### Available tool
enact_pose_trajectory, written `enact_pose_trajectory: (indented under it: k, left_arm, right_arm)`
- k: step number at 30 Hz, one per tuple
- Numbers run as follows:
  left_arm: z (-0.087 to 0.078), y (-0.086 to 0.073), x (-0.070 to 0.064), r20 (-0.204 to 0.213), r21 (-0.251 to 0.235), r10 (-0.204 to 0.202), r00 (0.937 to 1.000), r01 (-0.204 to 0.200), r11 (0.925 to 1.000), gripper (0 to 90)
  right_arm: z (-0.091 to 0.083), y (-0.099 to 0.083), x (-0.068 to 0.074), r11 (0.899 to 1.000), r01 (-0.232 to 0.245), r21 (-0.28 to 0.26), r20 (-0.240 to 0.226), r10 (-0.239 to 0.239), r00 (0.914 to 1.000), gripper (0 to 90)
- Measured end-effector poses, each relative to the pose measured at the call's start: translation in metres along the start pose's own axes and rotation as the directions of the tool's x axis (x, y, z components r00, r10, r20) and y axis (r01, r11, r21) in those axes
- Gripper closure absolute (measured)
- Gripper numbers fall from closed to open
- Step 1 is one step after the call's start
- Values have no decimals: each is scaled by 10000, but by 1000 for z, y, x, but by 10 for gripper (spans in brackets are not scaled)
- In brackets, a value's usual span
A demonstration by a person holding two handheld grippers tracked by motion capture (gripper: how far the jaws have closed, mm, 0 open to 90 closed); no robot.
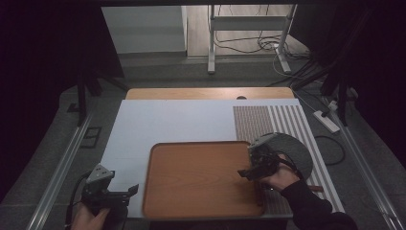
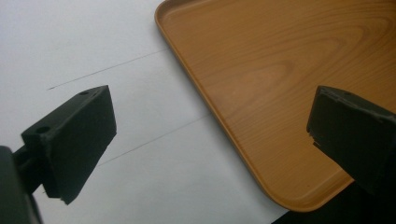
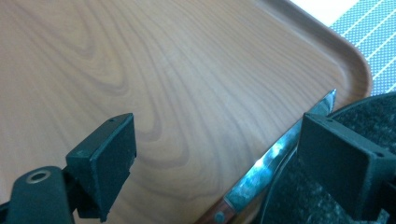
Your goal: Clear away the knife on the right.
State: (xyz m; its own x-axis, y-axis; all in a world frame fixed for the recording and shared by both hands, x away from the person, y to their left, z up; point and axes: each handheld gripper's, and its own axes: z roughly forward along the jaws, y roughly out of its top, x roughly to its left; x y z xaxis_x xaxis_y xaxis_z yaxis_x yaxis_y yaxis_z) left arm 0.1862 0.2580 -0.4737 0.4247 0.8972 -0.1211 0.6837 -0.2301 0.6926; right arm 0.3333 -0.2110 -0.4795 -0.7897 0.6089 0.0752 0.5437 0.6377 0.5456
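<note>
A wooden tray [image 1: 201, 179] lies bare on the white sheet at the table's near side. My left gripper [image 1: 130, 191] hovers at the tray's near-left corner. In the left gripper view it [image 2: 210, 135] stands open, with the tray's rim [image 2: 219, 116] and the white sheet between its jaws. My right gripper [image 1: 245, 172] is over the tray's right edge, beside a dark round plate [image 1: 294, 148]. In the right gripper view it [image 3: 219, 154] is open over the tray [image 3: 140, 70]. There a knife [image 3: 275, 156] with a wooden handle lies against the speckled plate [image 3: 285, 205], next to the right jaw.
A white sheet [image 1: 167, 124] covers most of the wooden table [image 1: 210, 93]. A striped and dotted placemat [image 1: 268, 120] lies under the plate at the right. A brown handle-like end [image 1: 314, 188] pokes out by the right sleeve. Cables and a power strip [image 1: 326, 120] lie on the floor.
</note>
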Motion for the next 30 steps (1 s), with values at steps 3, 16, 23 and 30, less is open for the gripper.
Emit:
enact_pose_trajectory:
  k: [3,16,23,30]
  left_arm:
    - [0,0,0,0,1,-1,10000,1,10000,23]
    - [0,0,0,1,45,-9,10000,9,10000,24]
    - [0,0,0,-1,62,-14,10000,14,10000,24]
    - [1,0,0,3,65,-33,10000,33,10000,25]
  right_arm:
    - [-5,-4,-2,10000,-43,67,54,43,10000,45]
    - [-37,-31,-9,9955,-601,-729,405,632,9972,0]
    - [-53,-48,-12,9893,-851,-1183,661,933,9934,0]
    - [-65,-62,-14,9835,-1101,-1434,808,1225,9892,0]
